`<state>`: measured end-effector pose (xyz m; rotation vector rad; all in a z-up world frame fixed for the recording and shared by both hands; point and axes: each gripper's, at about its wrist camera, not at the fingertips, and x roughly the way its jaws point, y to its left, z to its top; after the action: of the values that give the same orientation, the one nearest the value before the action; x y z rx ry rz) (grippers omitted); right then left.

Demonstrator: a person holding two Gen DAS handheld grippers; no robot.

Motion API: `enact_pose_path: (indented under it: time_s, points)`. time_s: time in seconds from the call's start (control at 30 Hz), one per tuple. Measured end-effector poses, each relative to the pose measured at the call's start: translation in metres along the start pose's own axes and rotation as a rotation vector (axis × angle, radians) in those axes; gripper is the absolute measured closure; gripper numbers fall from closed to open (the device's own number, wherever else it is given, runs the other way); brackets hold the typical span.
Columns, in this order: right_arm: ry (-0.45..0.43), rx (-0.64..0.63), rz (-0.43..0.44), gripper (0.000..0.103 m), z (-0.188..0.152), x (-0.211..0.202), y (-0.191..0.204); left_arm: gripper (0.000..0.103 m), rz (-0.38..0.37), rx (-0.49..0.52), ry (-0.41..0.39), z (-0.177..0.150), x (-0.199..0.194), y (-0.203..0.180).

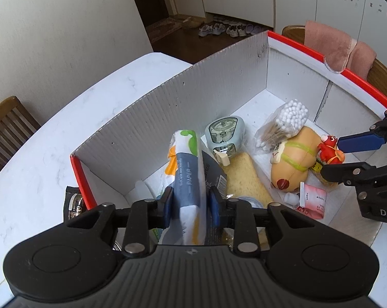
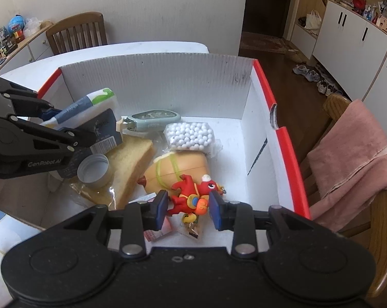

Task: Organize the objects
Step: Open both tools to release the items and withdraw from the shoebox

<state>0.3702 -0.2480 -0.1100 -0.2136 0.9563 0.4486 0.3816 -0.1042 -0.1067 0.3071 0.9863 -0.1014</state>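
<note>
A white cardboard box with red rim (image 1: 322,59) (image 2: 268,95) stands on the white table (image 1: 65,118). My left gripper (image 1: 191,202) is shut on a tissue pack (image 1: 187,169) (image 2: 90,102) with a dark card beside it, held over the box's left end. My right gripper (image 2: 188,209) (image 1: 332,154) is open around a red toy figure (image 2: 193,195) (image 1: 328,148), both pads a little apart from it. The toy lies against a tan plastic toy (image 2: 178,166) (image 1: 295,159) on the box floor.
In the box lie a cotton swab bag (image 2: 191,134) (image 1: 283,123), a pale blue tape measure (image 1: 224,133) (image 2: 149,120), bread slice (image 2: 131,159) (image 1: 245,179), a metal lid (image 2: 93,170) and a pink packet (image 1: 313,200). A dark sachet (image 1: 74,202) lies outside. A chair with pink towel (image 2: 352,161) stands right.
</note>
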Motion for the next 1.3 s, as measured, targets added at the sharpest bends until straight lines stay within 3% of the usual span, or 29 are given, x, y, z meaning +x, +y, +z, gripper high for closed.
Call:
enact_pose_path:
  time_s: [0.1,0.13,0.33,0.4,0.77,1.13,1.2,1.3]
  points:
    - [0.006,0.011,0.01,0.069,0.0,0.001,-0.001,0.043,-0.009,0.011,-0.002,-0.002,-0.002,-0.001]
    - [0.007,0.012,0.012,0.069,0.0,0.001,-0.002,0.041,-0.019,0.015,-0.01,-0.002,-0.003,-0.001]
    - [-0.002,0.021,0.033,0.062,-0.002,-0.004,-0.002,0.035,-0.061,0.005,-0.018,-0.004,-0.01,0.0]
    - [-0.009,0.019,0.043,0.056,-0.003,-0.008,-0.002,0.035,-0.075,-0.011,-0.023,-0.006,-0.013,0.002]
    - [-0.049,0.032,0.095,0.047,-0.007,-0.032,0.002,0.034,-0.133,-0.086,-0.071,-0.018,-0.042,0.012]
    - [-0.108,0.021,0.147,0.039,-0.011,-0.07,0.02,0.034,-0.181,-0.14,-0.193,-0.037,-0.098,0.022]
    - [-0.118,0.022,0.156,0.03,-0.012,-0.077,0.025,0.034,-0.178,-0.144,-0.213,-0.042,-0.108,0.023]
    - [-0.127,0.025,0.169,0.026,-0.013,-0.086,0.033,0.024,-0.177,-0.157,-0.241,-0.05,-0.122,0.027]
